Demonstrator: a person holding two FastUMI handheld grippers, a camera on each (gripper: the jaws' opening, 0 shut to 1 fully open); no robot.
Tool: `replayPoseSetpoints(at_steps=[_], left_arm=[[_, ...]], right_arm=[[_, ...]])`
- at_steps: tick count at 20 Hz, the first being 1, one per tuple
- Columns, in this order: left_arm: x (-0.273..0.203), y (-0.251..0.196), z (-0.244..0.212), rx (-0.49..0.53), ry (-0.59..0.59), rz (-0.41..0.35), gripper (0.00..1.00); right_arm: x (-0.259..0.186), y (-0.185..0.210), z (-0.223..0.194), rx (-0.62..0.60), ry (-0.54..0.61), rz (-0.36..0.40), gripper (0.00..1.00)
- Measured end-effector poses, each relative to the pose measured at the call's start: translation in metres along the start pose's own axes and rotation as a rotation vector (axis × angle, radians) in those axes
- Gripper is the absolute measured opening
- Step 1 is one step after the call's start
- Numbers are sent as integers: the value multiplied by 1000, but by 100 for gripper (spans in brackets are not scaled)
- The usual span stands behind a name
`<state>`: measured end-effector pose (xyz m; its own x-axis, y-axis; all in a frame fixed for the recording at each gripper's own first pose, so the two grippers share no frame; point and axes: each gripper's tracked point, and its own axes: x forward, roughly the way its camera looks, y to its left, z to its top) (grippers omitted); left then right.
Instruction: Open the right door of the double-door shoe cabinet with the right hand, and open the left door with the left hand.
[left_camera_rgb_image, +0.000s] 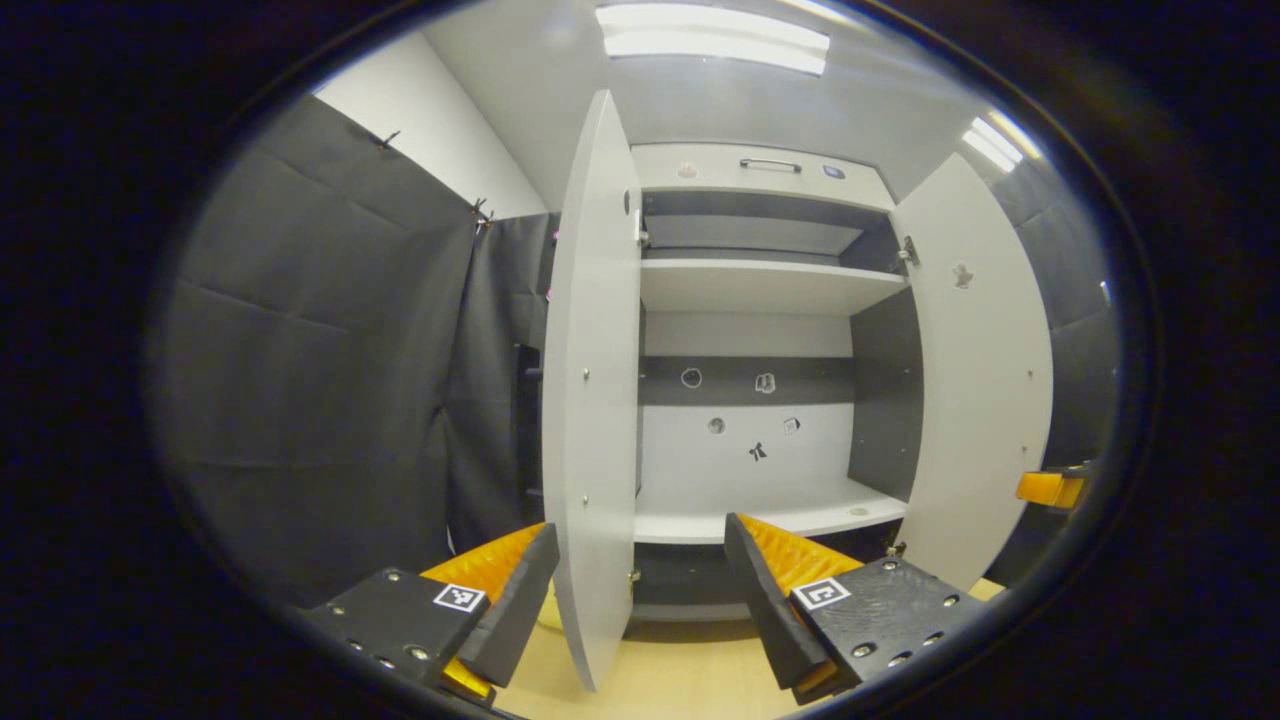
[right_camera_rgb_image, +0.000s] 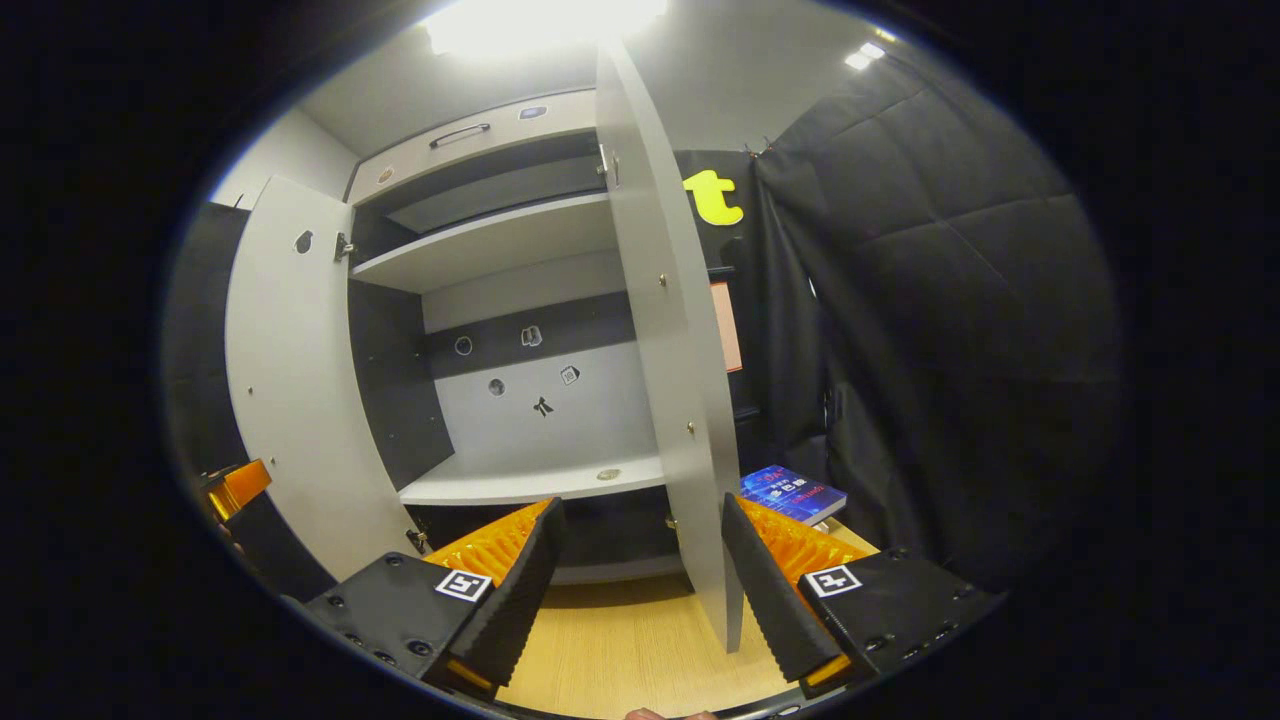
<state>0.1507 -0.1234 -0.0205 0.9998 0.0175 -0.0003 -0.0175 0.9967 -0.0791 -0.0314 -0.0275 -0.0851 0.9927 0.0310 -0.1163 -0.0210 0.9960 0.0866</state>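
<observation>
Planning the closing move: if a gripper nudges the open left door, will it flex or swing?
The left door looks like a flat rigid panel, so it probably won't flex. Hung on a hinge, it likely swings freely.

Lighting is overhead and artificial: ceiling panels (left_camera_rgb_image: 712, 38) read bright but defined in the left gripper view, while the panel (right_camera_rgb_image: 540, 22) in the right gripper view is blown out to white glare. Cabinet (left_camera_rgb_image: 760, 290) interior is evenly lit, with shadow under the shelves. Cloth walls stay dim. Focus is sharp centrally. Fisheye distortion bows the doors (left_camera_rgb_image: 592, 400) and softens the rim.
</observation>
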Motion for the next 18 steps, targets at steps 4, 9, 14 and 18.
replayPoseSetpoints(at_steps=[4, 9, 14, 18], left_arm=[[-10, -6, -12, -28, 32, 15, 96], [-9, -1, -19, 6, 40, 43, 95], [-9, 2, -17, 9, 26, 80, 95], [-6, 3, -7, 50, -5, 100, 95]], right_arm=[[4, 13, -12, -32, 23, 39, 98], [-1, 18, -16, -88, 27, 94, 98], [1, 25, -10, -97, 23, 155, 98], [11, 20, 7, -83, -30, 180, 98]])
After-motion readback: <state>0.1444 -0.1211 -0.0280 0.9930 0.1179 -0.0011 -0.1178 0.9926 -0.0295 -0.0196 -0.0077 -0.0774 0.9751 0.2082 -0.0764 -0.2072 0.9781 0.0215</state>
